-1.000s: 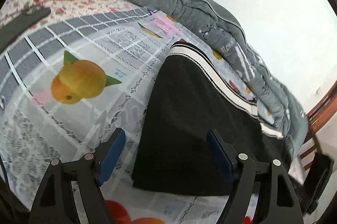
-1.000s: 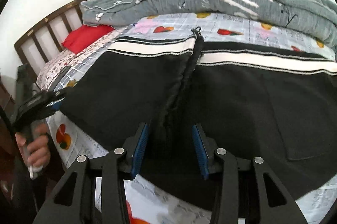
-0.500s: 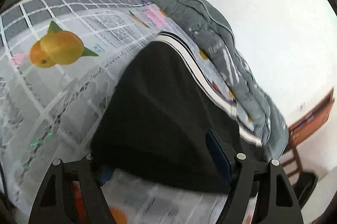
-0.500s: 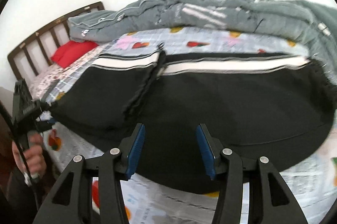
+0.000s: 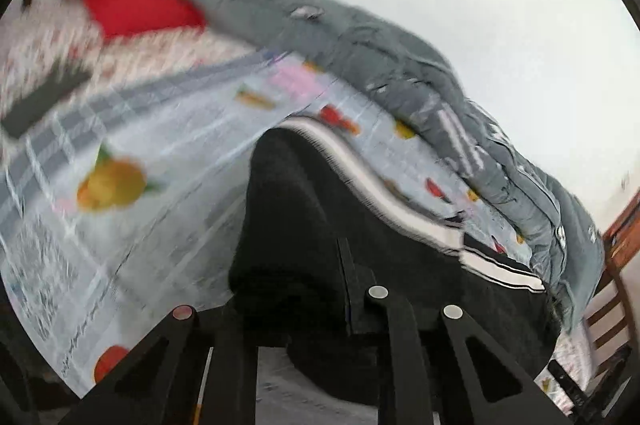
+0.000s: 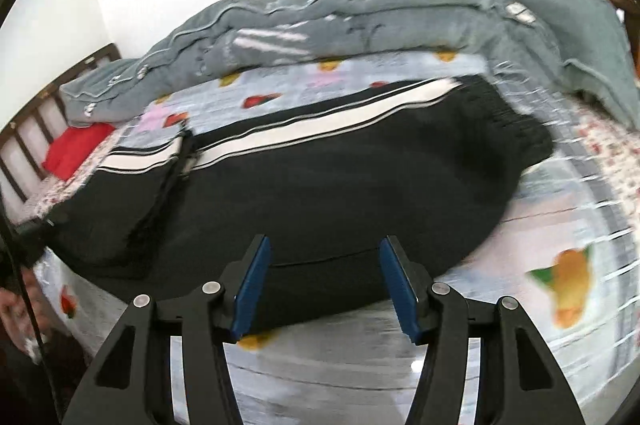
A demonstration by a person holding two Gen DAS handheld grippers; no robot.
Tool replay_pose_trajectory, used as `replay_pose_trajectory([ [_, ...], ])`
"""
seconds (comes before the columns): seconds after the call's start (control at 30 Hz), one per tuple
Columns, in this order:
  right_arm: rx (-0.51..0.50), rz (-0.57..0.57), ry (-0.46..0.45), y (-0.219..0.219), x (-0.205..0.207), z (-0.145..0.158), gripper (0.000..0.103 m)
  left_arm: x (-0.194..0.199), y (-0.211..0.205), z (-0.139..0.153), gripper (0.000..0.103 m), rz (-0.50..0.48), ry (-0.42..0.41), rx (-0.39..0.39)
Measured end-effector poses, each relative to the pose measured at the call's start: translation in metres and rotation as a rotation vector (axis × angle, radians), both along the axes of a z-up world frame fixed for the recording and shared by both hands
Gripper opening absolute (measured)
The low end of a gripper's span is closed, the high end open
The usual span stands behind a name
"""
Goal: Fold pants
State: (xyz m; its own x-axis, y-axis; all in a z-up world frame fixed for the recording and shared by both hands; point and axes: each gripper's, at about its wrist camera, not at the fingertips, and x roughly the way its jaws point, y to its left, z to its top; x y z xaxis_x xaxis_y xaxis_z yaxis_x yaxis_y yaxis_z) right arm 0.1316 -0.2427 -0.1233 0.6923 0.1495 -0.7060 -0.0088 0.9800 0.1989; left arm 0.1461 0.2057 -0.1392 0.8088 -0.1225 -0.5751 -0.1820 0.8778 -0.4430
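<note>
Black pants [image 6: 340, 185] with white side stripes lie on the bed, the leg end folded over at the left. My left gripper [image 5: 320, 289] is shut on the near corner of the pants [image 5: 300, 225] and lifts the cloth off the sheet; the view is blurred. My right gripper [image 6: 324, 281] is open, its blue pads [image 6: 254, 285] just above the near edge of the pants, holding nothing.
A fruit-print grey checked sheet [image 6: 560, 245] covers the bed. A rumpled grey quilt [image 6: 360, 21] lies along the far side by the wall. A red pillow [image 5: 136, 1] sits by the wooden headboard [image 6: 36, 129]. A dark flat object [image 5: 40, 97] lies near the pillow.
My left gripper has closed on the pants corner and raised it. My right gripper has opened wider and moved right along the near edge.
</note>
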Motion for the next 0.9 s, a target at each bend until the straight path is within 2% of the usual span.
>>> replay_pose_trajectory([
  [0.13, 0.033, -0.035, -0.014, -0.037, -0.01, 0.004, 0.057, 0.01, -0.061, 0.043, 0.016, -0.095, -0.078, 0.108],
  [0.23, 0.052, -0.073, -0.012, -0.065, -0.014, 0.005, 0.057, 0.019, -0.111, 0.063, 0.015, -0.188, -0.107, 0.139],
  [0.33, 0.069, -0.108, -0.026, -0.091, -0.02, 0.007, 0.057, 0.023, -0.167, 0.07, 0.015, -0.286, -0.121, 0.177],
  [0.47, 0.052, -0.152, -0.045, -0.12, -0.029, 0.007, 0.057, 0.029, -0.249, 0.042, 0.015, -0.421, -0.062, 0.199],
  [0.6, 0.068, -0.175, 0.001, -0.142, -0.038, -0.007, 0.057, 0.04, -0.312, -0.021, 0.015, -0.552, 0.089, 0.161],
  [0.63, 0.07, -0.18, 0.016, -0.145, -0.039, -0.011, 0.057, 0.042, -0.32, -0.032, 0.015, -0.561, 0.113, 0.164],
  [0.67, 0.072, -0.183, 0.03, -0.148, -0.04, -0.014, 0.057, 0.037, -0.326, -0.033, 0.015, -0.558, 0.096, 0.19],
  [0.77, 0.075, -0.172, 0.054, -0.147, -0.042, -0.019, 0.057, 0.027, -0.332, -0.022, 0.018, -0.587, 0.058, 0.242],
  [0.8, 0.07, -0.165, 0.055, -0.144, -0.041, -0.018, 0.057, 0.027, -0.328, -0.018, 0.019, -0.609, 0.066, 0.233],
  [0.9, 0.067, -0.134, 0.042, -0.128, -0.035, -0.014, 0.057, 0.025, -0.302, -0.008, 0.03, -0.674, 0.07, 0.152],
])
